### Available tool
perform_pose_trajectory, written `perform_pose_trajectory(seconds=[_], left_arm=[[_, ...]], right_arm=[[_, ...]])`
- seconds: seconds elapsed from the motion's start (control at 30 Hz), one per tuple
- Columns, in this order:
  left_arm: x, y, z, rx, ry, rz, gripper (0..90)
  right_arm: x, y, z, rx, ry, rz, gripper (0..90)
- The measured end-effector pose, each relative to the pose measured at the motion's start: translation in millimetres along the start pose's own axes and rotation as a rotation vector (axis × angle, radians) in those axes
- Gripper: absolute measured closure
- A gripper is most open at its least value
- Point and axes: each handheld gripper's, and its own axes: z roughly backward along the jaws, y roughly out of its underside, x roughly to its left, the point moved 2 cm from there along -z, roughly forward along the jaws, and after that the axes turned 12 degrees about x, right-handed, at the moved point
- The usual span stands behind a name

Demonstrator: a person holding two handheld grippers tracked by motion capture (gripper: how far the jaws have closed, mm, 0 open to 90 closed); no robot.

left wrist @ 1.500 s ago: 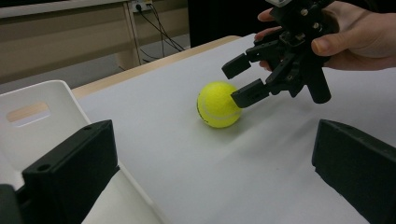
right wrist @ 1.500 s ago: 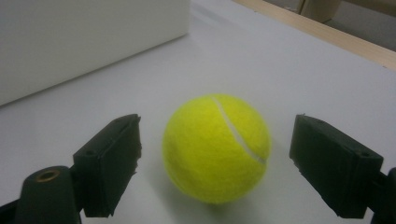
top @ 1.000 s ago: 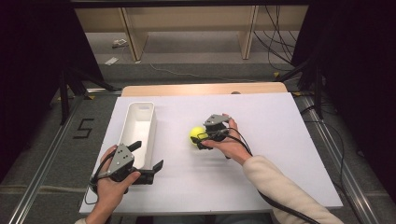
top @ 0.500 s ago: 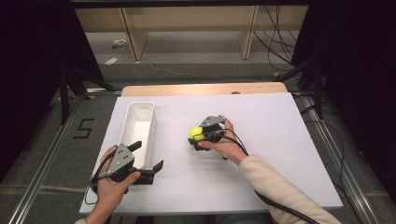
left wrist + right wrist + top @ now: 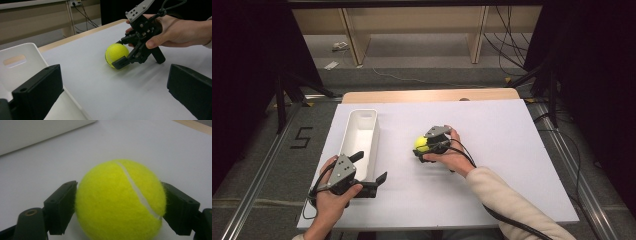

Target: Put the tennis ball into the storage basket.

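We read one mark: a "5" on the floor left of the table. The right gripper has its jaws closed on the ball, mid-table, right of the bin; the right gripper view shows both pads pressing the felt and its white seam. The left gripper sits wide open and empty at the bin's near end.

Large black "5" marked on floor, left of table; no other legible text.
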Motion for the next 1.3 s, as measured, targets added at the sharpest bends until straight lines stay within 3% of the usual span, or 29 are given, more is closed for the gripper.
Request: perform_pose_trajectory(seconds=[0.7, 1.3], left_arm=[[0.2, 0.1, 0.0, -0.001, 0.002, 0.001, 0.0], [0.7, 0.3, 0.1, -0.002, 0.003, 0.002, 0.0]], right_arm=[[-0.4, 0.1, 2.0, 0.003, 0.011, 0.009, 26.0], [-2.2, -7.2, 11.7, -0.042, 0.014, 0.000, 26.2]])
